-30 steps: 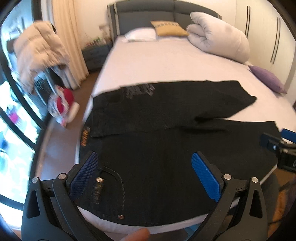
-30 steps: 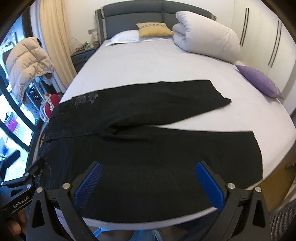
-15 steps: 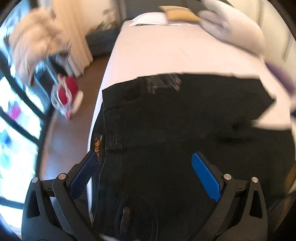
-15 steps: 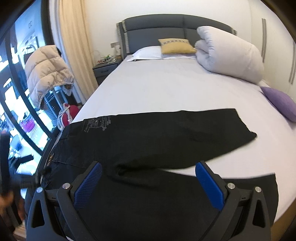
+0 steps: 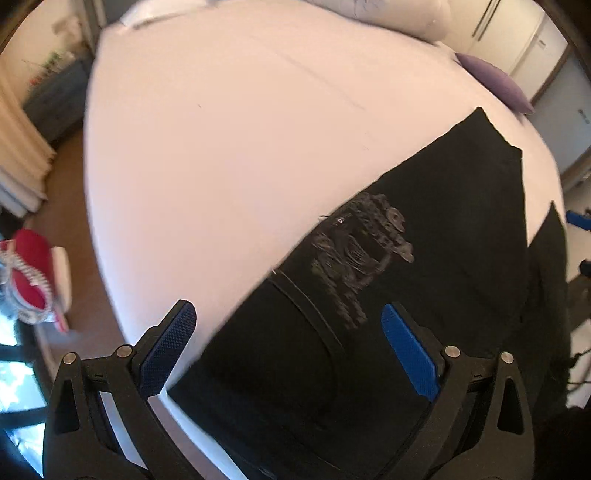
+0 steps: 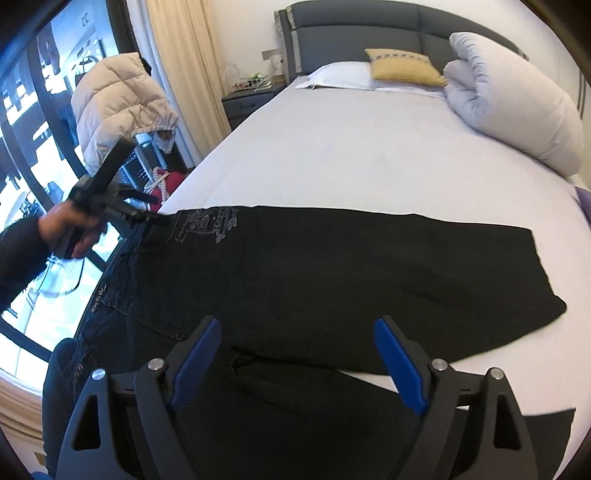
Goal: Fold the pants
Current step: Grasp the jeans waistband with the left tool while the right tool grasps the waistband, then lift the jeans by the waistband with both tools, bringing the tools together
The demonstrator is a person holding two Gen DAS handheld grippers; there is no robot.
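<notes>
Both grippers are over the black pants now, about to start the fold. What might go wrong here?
Left gripper hangs open over the far waist corner by the bed edge; a shallow pinch may miss the pants. Right gripper sits open near the crotch, where the legs overlap, so it may grab both.

A wide bed (image 6: 369,147) in a white sheet fills the room, grey headboard (image 6: 369,26) against a pale wall. White pillow (image 6: 340,75), yellow cushion (image 6: 402,64) and a rolled duvet (image 6: 517,99) sit at its head. There's a dark nightstand (image 6: 247,99) beside cream curtains (image 6: 181,59). Daylight pours through big dark-framed windows (image 6: 22,110). A puffy beige jacket (image 6: 118,99) hangs nearby. Brown floor (image 5: 66,206), white wardrobe doors (image 5: 524,33).
</notes>
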